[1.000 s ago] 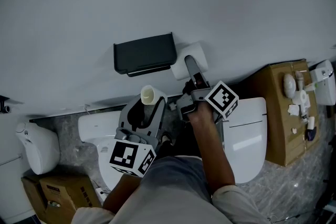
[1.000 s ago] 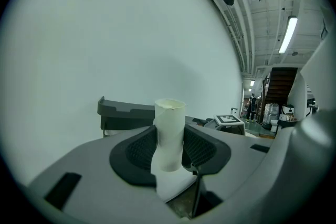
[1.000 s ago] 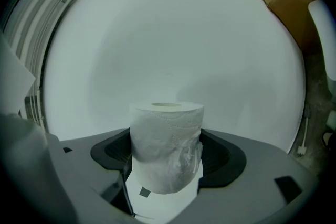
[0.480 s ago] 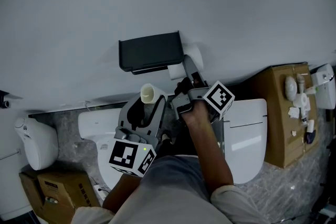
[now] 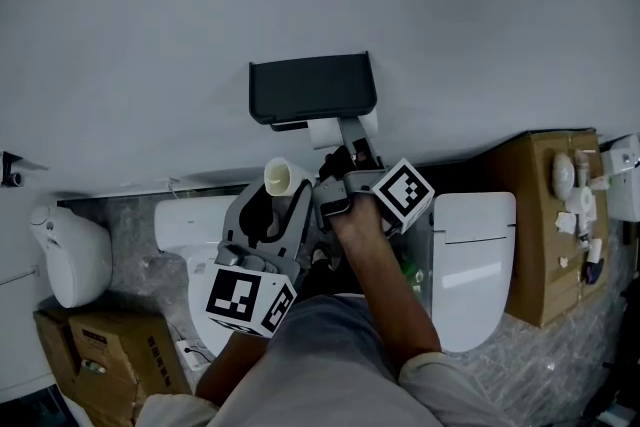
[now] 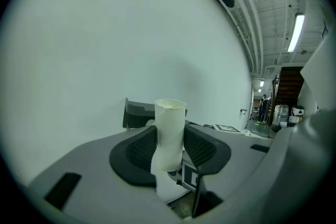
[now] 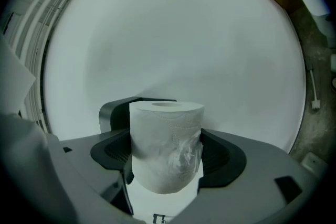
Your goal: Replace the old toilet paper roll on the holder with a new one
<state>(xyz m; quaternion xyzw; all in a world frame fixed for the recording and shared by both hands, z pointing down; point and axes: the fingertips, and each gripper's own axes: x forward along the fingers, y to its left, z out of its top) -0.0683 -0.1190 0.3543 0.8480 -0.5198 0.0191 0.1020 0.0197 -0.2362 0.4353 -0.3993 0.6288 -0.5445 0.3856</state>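
Note:
A dark toilet paper holder (image 5: 312, 89) hangs on the pale wall; it also shows behind the roll as the holder (image 7: 118, 110). My right gripper (image 5: 340, 137) is shut on a full white toilet paper roll (image 7: 166, 144), and the roll (image 5: 327, 131) sits just under the holder's lower edge. To the left and lower, my left gripper (image 5: 282, 183) is shut on an empty cardboard tube (image 6: 169, 134) that stands upright between the pads; the tube's open end (image 5: 281, 177) faces the head camera. A person's forearm carries the right gripper.
A white toilet (image 5: 185, 230) is below the left gripper and a white lid or tank (image 5: 470, 255) is to the right. A cardboard box (image 5: 545, 215) with small items stands at the right, another box (image 5: 100, 355) at the lower left beside a white bin (image 5: 70, 265).
The right gripper has carried the full roll left along the wall, from beside the holder's right end to under its lower edge. The left gripper with the tube has stayed put.

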